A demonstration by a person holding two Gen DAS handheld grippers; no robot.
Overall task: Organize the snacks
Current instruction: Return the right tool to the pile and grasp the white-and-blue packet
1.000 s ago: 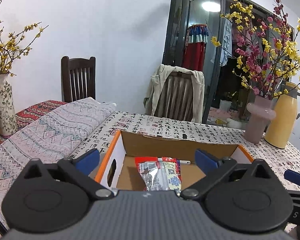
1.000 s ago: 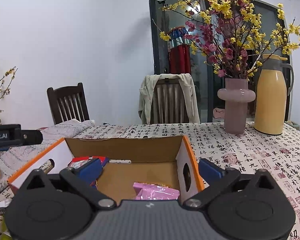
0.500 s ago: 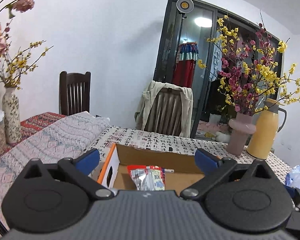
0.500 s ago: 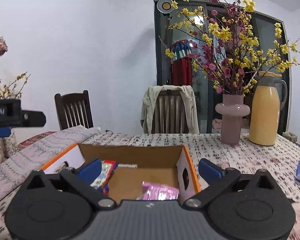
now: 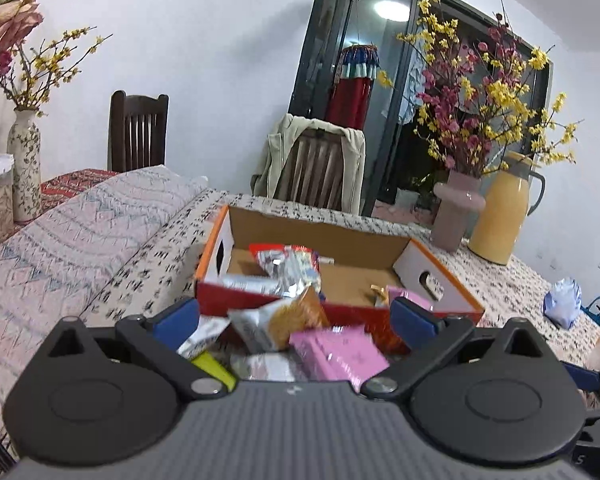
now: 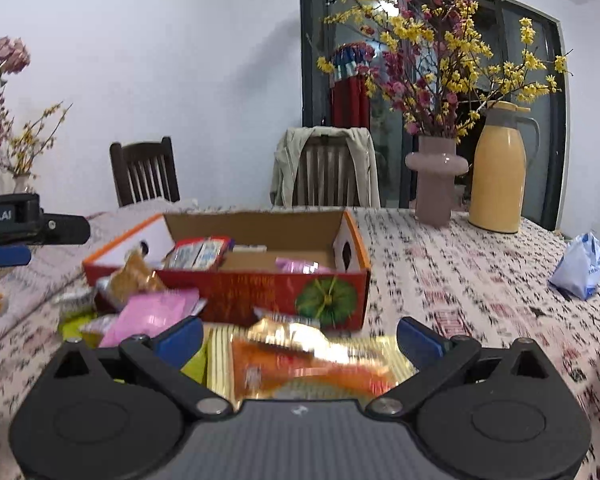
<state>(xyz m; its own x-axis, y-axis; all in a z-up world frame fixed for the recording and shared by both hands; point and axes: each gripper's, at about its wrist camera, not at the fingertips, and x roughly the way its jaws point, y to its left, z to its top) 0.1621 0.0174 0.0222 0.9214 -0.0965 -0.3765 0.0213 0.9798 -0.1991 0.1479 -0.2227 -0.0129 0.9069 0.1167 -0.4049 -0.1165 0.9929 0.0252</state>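
An open cardboard box [image 5: 436, 276] [image 6: 356, 256] with red outer walls stands on the table, holding a silver-red packet [image 5: 288, 264] [image 6: 200, 252] and a pink packet [image 6: 300, 267]. Loose snacks lie in front of it: a pink packet [image 5: 336, 350] [image 6: 152, 314], an orange-brown packet [image 5: 288, 320] [image 6: 134, 276] and a gold-orange packet [image 6: 312, 360]. My left gripper [image 5: 296, 320] hangs open above the pink and orange-brown packets. My right gripper [image 6: 300, 338] is open over the gold-orange packet. Neither holds anything.
A pink vase [image 6: 436, 180] with flowering branches and a yellow thermos [image 6: 498, 172] stand at the table's back right. A blue-white bag [image 6: 580, 264] lies at the right. A folded quilt [image 5: 80, 240] covers the left side. Two chairs [image 6: 328, 172] stand behind the table.
Both grippers have pulled back from over the box and tilted down, so the loose snacks in front of the box have come into view. Both stayed open.
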